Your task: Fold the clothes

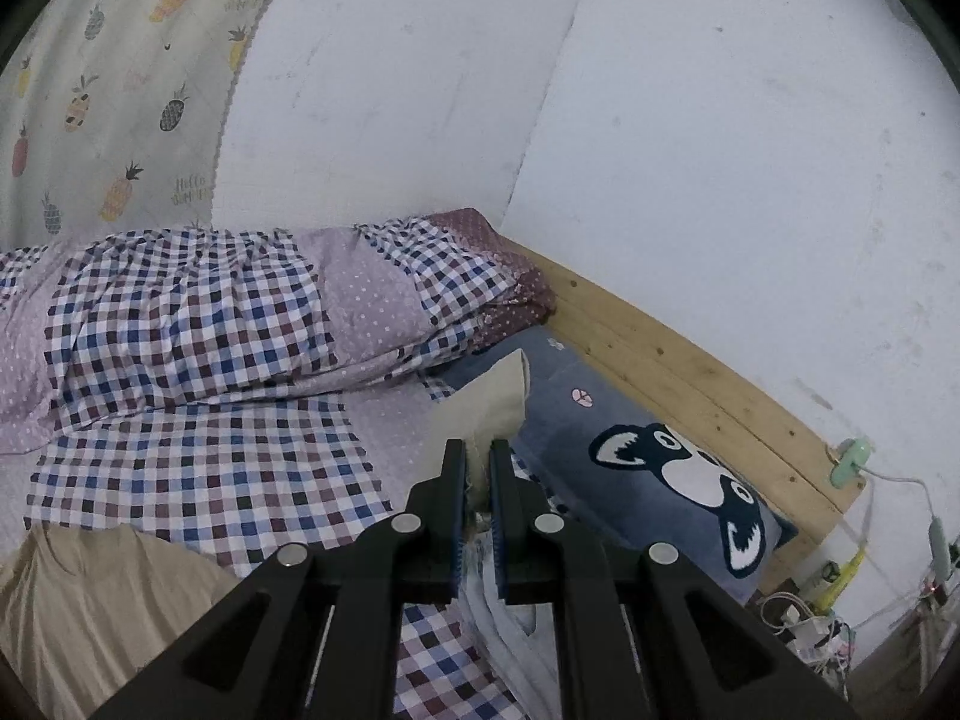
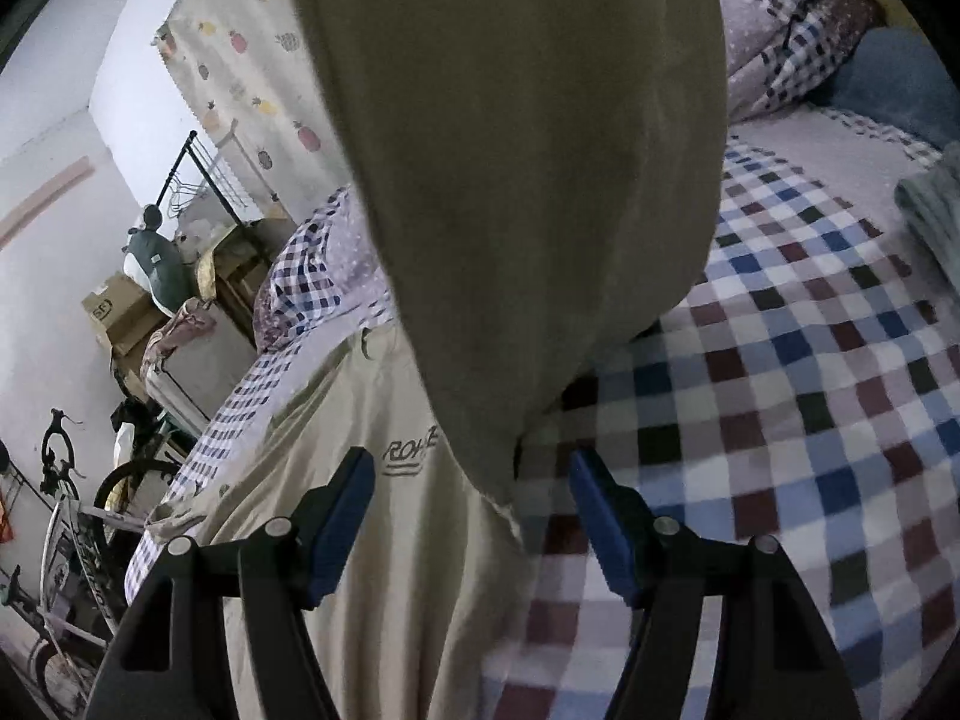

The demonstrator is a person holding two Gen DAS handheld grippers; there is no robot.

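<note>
The left tongs [image 1: 478,450] are clamped on a corner of the beige shirt [image 1: 486,402], lifted above the bed [image 1: 210,468]. The right tongs [image 2: 471,474] stand apart, gripping nothing.

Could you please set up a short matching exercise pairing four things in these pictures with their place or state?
Things:
1. left hand-held gripper
2. right hand-held gripper
3. cartoon-animal pillow
4. beige garment

Place or state:
A. lies beside the wooden bed frame
B. shut on a fold of beige cloth
C. partly lifted, partly spread on the checked bedsheet
D. jaws apart, pads pressing on nothing

Pairs: 1-B, 2-D, 3-A, 4-C
</note>
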